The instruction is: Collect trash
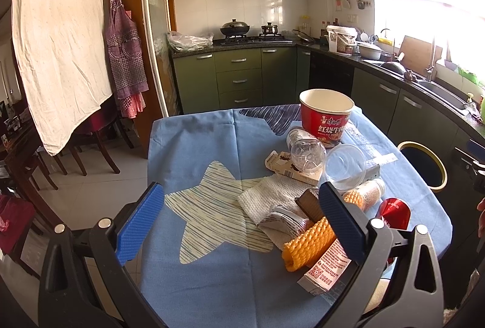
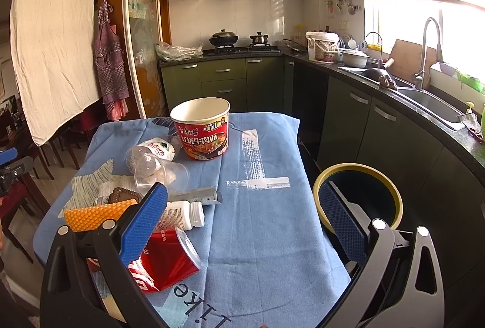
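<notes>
Both tongs hung wide open and held nothing. The left tongs hovered over the blue cloth on the counter, their right pad close above the orange mesh sleeve and the small carton. The right tongs sat nearer the bin, which stood off the counter's edge at 3 o'clock, its mouth open and ringed in yellow.

The trash lay heaped at 9 to 11 o'clock of the right tongs: a crushed red can, a white pill bottle, a clear plastic cup, a flattened water bottle and a noodle bowl standing upright behind.

The pieces overlapped, so a closing grip might have caught two at once or nudged the light cup rolling off the cloth. The crumpled paper towel and a dark tray lay under others and would have been awkward to reach first.
</notes>
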